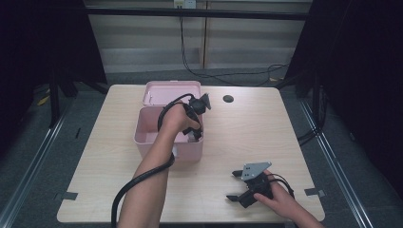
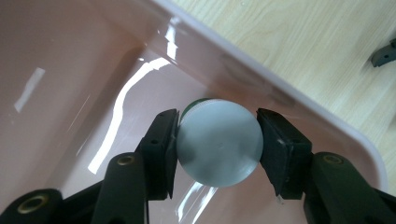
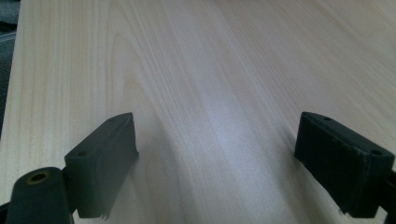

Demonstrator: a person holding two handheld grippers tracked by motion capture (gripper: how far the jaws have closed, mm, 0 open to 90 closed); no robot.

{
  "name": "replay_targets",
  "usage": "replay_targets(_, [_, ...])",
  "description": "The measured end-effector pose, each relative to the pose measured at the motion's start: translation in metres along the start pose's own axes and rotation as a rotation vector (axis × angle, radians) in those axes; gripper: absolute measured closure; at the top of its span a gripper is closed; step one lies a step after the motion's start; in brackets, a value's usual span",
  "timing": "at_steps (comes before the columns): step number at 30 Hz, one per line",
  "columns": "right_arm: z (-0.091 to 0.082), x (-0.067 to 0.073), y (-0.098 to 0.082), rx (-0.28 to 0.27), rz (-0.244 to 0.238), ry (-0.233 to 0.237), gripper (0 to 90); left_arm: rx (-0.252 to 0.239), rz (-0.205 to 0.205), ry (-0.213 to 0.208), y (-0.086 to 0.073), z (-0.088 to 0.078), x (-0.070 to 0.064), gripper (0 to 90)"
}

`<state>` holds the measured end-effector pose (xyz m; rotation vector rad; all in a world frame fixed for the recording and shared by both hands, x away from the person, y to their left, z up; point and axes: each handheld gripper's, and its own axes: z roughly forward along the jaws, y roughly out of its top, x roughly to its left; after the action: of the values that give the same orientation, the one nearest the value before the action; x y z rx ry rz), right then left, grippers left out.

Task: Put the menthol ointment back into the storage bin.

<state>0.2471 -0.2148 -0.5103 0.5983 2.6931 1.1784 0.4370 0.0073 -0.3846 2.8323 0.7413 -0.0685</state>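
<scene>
Left gripper (image 2: 217, 147) pinching a round grey-capped container (image 2: 219, 142) inside the pink bin (image 2: 327, 126)

Its pads pressed both sides of the smooth, pale cap, green showing beneath, low near the bin's wall. Judged from this, the container was held but not released. The right gripper (image 1: 237, 186) rested spread and empty on the wooden table (image 1: 247, 128).

I count one pink box (image 1: 161, 130) on the worktop (image 1: 247, 137), with one pink lid (image 1: 171, 91) lying just behind it. One round grey-capped container (image 2: 219, 142) sits inside the box. I have two tools: left tool (image 2: 218, 144), right tool (image 1: 236, 185). One dark hole (image 1: 228, 99) marks the worktop.
</scene>
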Motion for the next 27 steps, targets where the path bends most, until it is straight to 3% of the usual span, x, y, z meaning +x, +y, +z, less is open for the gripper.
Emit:
replay_targets(19, [0.0,0.0,0.0,0.0,0.0,0.0,12.2,0.005,0.041,0.013,-0.003,0.021,0.001,50.1])
replay_targets(27, [0.0,0.0,0.0,0.0,0.0,0.0,12.2,0.014,0.037,0.007,-0.003,0.026,0.002,50.0])
